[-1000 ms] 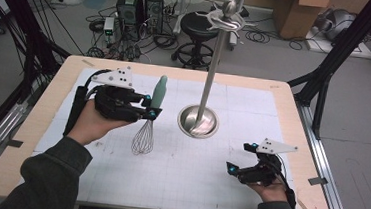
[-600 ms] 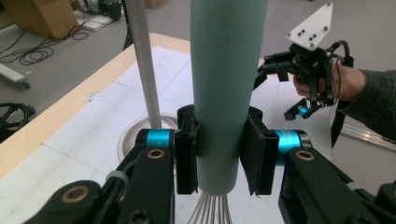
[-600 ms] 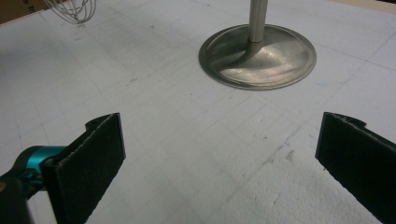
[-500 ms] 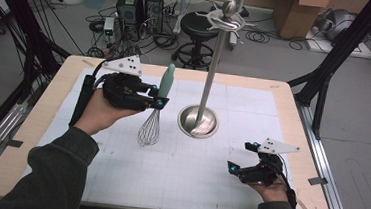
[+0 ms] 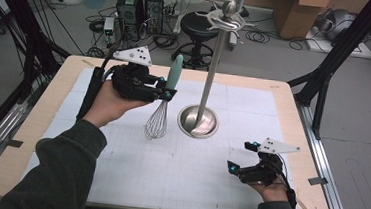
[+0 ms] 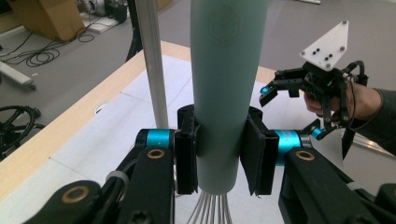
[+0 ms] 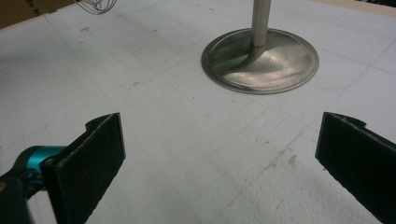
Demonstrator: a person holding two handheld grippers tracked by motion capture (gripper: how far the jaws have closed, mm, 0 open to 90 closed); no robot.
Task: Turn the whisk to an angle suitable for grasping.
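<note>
Now the metal utensil stand (image 5: 200, 120) rises mid-table, its hooks high on the pole, so you hold the whisk (image 5: 162, 107) upright, wires down, just left of it, ready for hanging. Your left gripper (image 5: 166, 94) clamps its mint handle low; your right gripper (image 5: 236, 169) waits near the table's right edge, jaws apart.
</note>
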